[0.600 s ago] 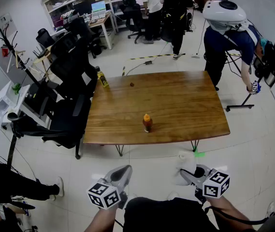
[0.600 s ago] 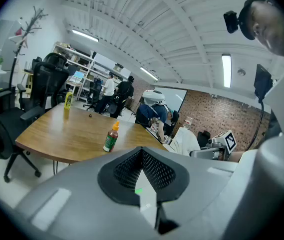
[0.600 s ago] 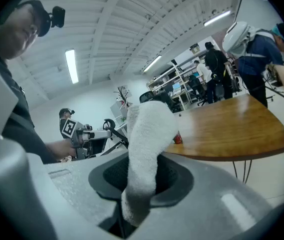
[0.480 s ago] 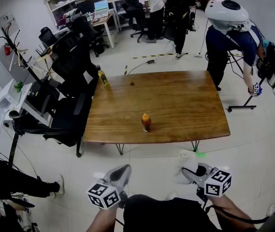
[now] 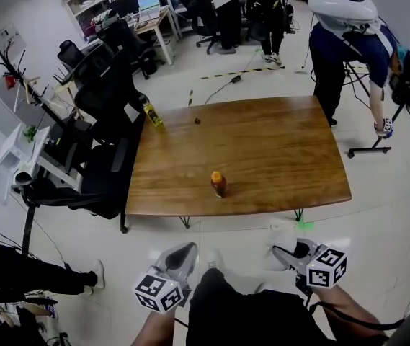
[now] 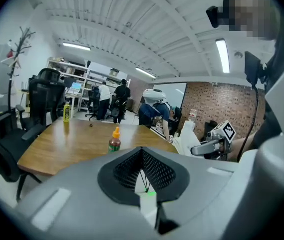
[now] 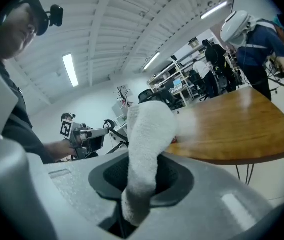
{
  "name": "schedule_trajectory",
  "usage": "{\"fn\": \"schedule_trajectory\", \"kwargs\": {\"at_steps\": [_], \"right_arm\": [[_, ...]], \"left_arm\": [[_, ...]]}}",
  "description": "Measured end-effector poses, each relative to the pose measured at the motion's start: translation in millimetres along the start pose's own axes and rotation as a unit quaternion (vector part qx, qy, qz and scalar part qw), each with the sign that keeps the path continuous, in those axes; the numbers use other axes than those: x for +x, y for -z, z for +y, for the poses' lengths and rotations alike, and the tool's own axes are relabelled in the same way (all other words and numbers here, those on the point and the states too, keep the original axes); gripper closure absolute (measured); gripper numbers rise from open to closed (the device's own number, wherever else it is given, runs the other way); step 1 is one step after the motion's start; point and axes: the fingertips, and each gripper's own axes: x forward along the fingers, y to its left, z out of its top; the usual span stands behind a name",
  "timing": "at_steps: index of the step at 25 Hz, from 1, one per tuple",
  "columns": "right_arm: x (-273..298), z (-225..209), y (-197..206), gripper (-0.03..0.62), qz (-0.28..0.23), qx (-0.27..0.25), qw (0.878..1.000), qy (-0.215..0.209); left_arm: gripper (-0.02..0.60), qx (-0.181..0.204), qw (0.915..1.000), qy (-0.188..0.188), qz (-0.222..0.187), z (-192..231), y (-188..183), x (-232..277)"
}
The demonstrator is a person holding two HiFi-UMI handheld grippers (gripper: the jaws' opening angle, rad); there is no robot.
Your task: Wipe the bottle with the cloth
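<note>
Changes since the earlier look: my leg (image 5: 215,294) has swung forward between the two grippers, and a pale shoe (image 5: 211,259) now shows on the floor. The far end of the room has slid up the head view. The bottle has not shifted on the table, and both grippers hang about where they were.

Item 1, bottle (image 5: 219,184): small, dark body, orange cap. It stands upright on the table (image 5: 277,150), close to the near edge and a little left of the middle. It is well apart from both grippers.

Item 2, left gripper (image 5: 185,251): I hold it over the floor, short of the table's near edge. Its jaws are pressed together with nothing between them. In its own view the bottle sits just above the jaw tips.

Item 3, right gripper (image 5: 291,251): also over the floor, right of my leg. Its jaws are clenched on the cloth.

Item 4, cloth (image 7: 149,134): white towelling. It rises out of the jaws as a thick fold, and a short tail hangs below the pads.

Item 5, table: brown wood on thin dark legs.

Item 6, yellow bottle (image 5: 152,114): at the table's far left corner.

Item 7, small dark object (image 5: 197,120): near the far edge; I cannot tell what it is.

Item 8, black chairs (image 5: 107,143): crowded along the table's left side.

Item 9, person in blue (image 5: 349,42): beyond the far right corner, bent over, wearing a white helmet.

Item 10, green tape (image 5: 304,225): a scrap on the floor by the table's near right leg.
</note>
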Motion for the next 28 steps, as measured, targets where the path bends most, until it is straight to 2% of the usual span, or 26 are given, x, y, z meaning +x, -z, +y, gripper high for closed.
{"fn": "schedule_trajectory", "kwargs": {"at_steps": [3,5,8,10,13,17,19,22,25,28], "right_arm": [[14.9,-10.1,-11.8,0.520,-0.003,-0.006,1.000,0.018],[24.7,-21.1,-25.3,0.520,-0.013,-0.005,0.999,0.041],[44.6,-33.0,-59.3,0.520,-0.041,0.001,0.996,0.077],[64.4,-37.6,-80.6,0.520,-0.059,0.000,0.994,0.095],[94.5,-38.6,-97.6,0.520,-0.056,-0.021,0.990,0.127],[132.2,-27.9,-106.4,0.520,-0.034,-0.076,0.984,0.155],[146.0,-29.6,-116.1,0.520,-0.033,-0.080,0.982,0.165],[158.0,-32.8,-128.5,0.520,-0.016,-0.093,0.980,0.174],[173.8,-39.9,-139.9,0.520,0.024,-0.143,0.973,0.177],[197.1,-45.2,-150.9,0.520,0.084,-0.215,0.960,0.160]], "left_arm": [[0.560,0.051,0.9981,0.033,0.009,14.2,-9.2,24.4],[0.531,0.075,0.9950,0.064,0.015,26.7,-16.6,46.0],[0.510,0.122,0.9860,0.111,0.024,52.6,-33.1,82.7],[0.497,0.159,0.9771,0.138,0.031,76.1,-40.7,106.7],[0.460,0.189,0.9619,0.190,0.052,98.0,-39.4,138.5],[0.416,0.229,0.9351,0.258,0.080,108.4,-23.7,163.9],[0.397,0.240,0.9255,0.279,0.090,114.8,-16.1,177.5],[0.361,0.236,0.9195,0.298,0.099,116.9,-3.2,194.2],[0.344,0.238,0.9144,0.312,0.098,113.4,3.0,210.1],[0.333,0.249,0.9075,0.325,0.093,106.7,6.5,226.7]]}}
